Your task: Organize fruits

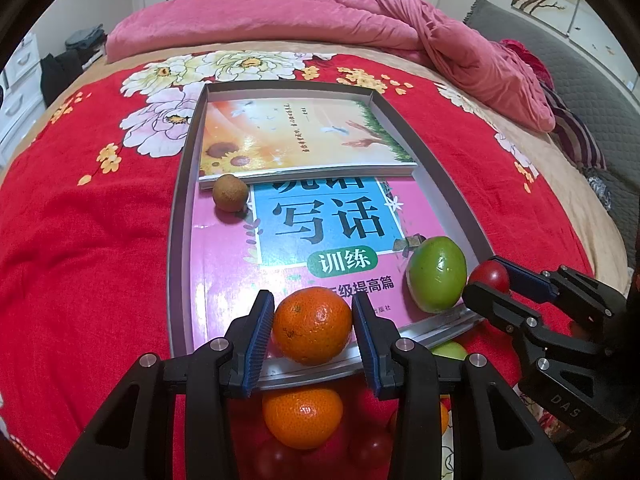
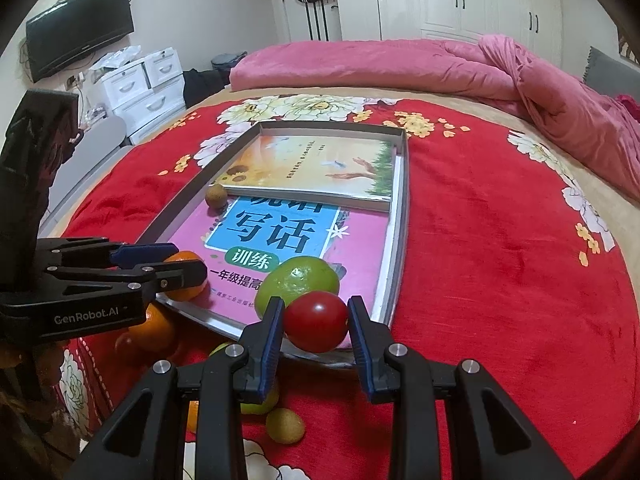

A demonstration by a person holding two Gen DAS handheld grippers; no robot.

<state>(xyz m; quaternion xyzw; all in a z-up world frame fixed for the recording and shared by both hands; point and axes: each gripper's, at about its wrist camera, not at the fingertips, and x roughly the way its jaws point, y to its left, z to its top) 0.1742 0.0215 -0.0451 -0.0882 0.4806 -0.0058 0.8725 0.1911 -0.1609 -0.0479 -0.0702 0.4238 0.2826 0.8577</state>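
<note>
Holding the orange (image 1: 312,325) between the jaws of my left gripper (image 1: 313,330), closed to the fruit's width with both blue pads (image 1: 261,334) against its sides, I have it at the near rim of the tray (image 1: 179,216), over the pink book (image 1: 224,264). My right gripper (image 2: 316,330) has its jaws clamped likewise on the red tomato (image 2: 316,321), at the near right corner of the tray, just in front of the green fruit (image 2: 298,280). Recommended procedure: carry each fruit fully past the rim, lower it to the book cover, then part the jaws slowly, since round fruit is likely to roll on the glossy surface. Keep the tomato grip light; its skin looks smooth, taut and probably easy to bruise. The orange is bright and dimpled with small dark specks. A brown kiwi (image 1: 230,193) rests against the upper book (image 1: 296,136). More fruit, including another orange (image 1: 302,418), waits on the red bedspread (image 1: 88,240) outside the tray.
</note>
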